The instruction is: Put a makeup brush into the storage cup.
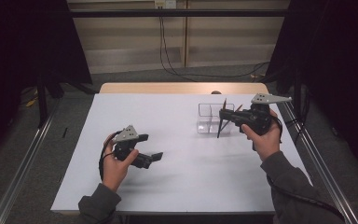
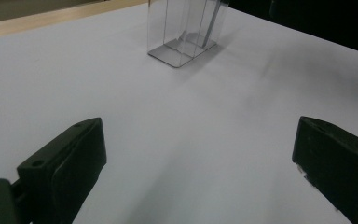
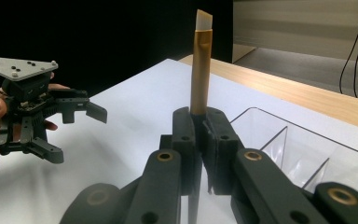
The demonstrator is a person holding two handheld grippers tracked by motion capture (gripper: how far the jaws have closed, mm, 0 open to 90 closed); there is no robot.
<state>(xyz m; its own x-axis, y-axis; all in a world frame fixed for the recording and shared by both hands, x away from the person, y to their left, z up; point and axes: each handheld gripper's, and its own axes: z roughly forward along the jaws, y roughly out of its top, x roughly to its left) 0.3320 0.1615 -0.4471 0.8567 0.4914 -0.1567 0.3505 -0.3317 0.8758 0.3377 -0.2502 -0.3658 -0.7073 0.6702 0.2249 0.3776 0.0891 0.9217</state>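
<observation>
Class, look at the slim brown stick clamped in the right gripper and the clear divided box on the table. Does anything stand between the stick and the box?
Nothing visible does. The right gripper holds the stick upright directly at the clear box, its lower end by the compartments, whose tops are open.

floor: grey carpet [image 1: 135, 74] | wall: pale panels [image 1: 223, 42] | cables [image 1: 165, 51] hanging | surroundings dark

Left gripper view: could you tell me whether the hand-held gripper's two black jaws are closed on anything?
No, the left hand-held gripper stands open, its jaws wide apart with bare white table between them.
</observation>
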